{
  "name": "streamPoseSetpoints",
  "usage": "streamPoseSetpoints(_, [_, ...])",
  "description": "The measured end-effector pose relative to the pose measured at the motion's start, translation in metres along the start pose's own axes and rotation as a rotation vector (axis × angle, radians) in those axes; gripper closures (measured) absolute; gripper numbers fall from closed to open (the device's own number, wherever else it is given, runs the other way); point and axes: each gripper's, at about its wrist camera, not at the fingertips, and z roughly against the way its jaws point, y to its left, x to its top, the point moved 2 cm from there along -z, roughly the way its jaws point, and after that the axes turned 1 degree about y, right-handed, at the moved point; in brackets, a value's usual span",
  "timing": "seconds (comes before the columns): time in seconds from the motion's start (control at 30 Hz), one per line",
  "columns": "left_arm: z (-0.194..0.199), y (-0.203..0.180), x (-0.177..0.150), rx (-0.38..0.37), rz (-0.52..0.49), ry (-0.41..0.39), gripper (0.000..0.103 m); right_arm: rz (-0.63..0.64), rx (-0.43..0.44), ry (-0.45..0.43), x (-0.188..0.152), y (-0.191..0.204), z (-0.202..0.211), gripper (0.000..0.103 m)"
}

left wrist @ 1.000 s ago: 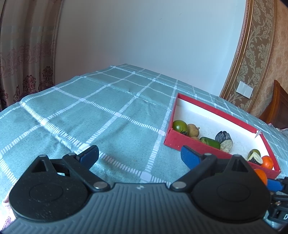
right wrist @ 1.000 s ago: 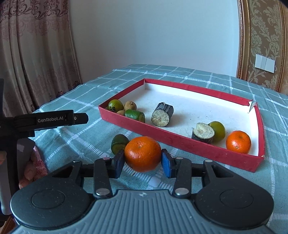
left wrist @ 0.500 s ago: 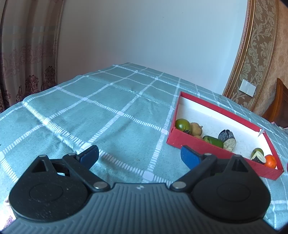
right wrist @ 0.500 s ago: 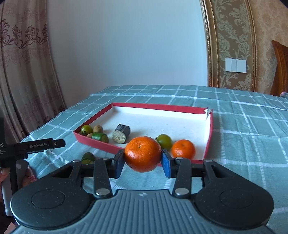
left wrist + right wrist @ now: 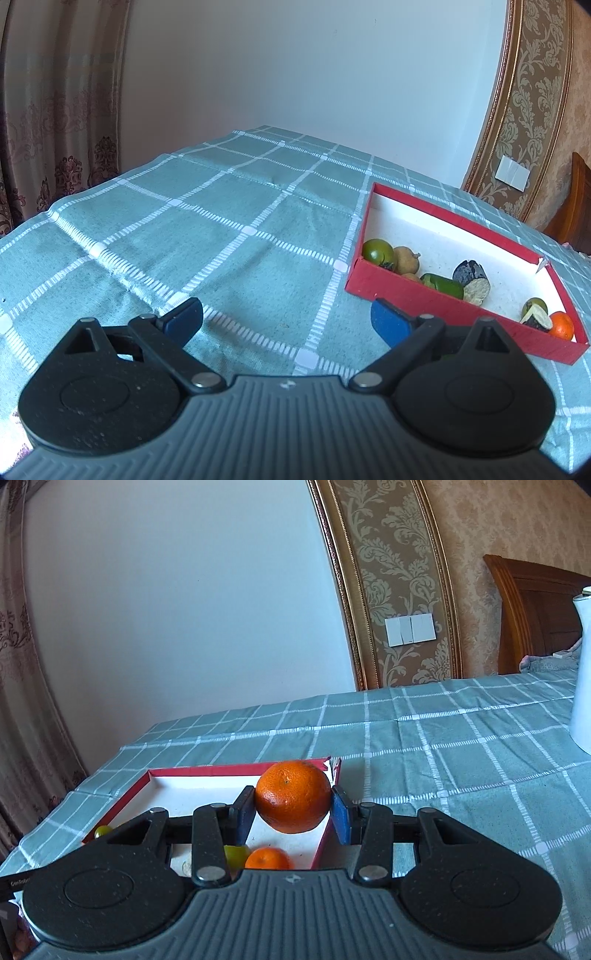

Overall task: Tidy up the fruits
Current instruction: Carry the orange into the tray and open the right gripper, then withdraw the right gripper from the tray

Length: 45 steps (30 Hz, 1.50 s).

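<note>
Above the red box (image 5: 325, 840), the right gripper (image 5: 293, 810) clamps 1 orange (image 5: 293, 795); lower it beside the other orange (image 5: 266, 858) before releasing, while the left gripper (image 5: 286, 319) waits, fingers apart.

Held orange (image 5: 293, 796) hangs above red tray (image 5: 207, 770), over its right end; second orange (image 5: 266, 858) and green fruit (image 5: 236, 853) lie inside below it; left end holds green tomato (image 5: 377, 250), brown fruits, cucumber piece (image 5: 443, 285)
</note>
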Motion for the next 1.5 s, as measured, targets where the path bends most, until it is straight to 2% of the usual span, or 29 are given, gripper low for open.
streamPoseSetpoints(0.4, [-0.001, -0.001, 0.0, 0.009, -0.004, 0.008, 0.006, 0.047, 0.022, 0.122, -0.023, 0.022, -0.054, 0.061])
streamPoseSetpoints(0.93, [-0.001, 0.0, 0.0, -0.001, 0.0, 0.007, 0.006, 0.014, 0.021, 0.171, -0.033, 0.025, -0.077, 0.06])
streamPoseSetpoints(1.17, [-0.002, 0.001, 0.0, 0.0, 0.004, 0.008, 0.006, 0.006, 0.012, 0.16, -0.035, 0.027, -0.068, 0.056])
streamPoseSetpoints(1.43, [-0.001, 0.001, 0.0, -0.026, 0.006, 0.012, 0.005, -0.009, 0.011, 0.099, -0.054, 0.023, -0.02, 0.057])
streamPoseSetpoints(1.5, [-0.001, 0.0, 0.0, -0.031, -0.001, 0.016, 0.005, -0.036, 0.02, 0.074, -0.062, 0.019, -0.006, 0.05])
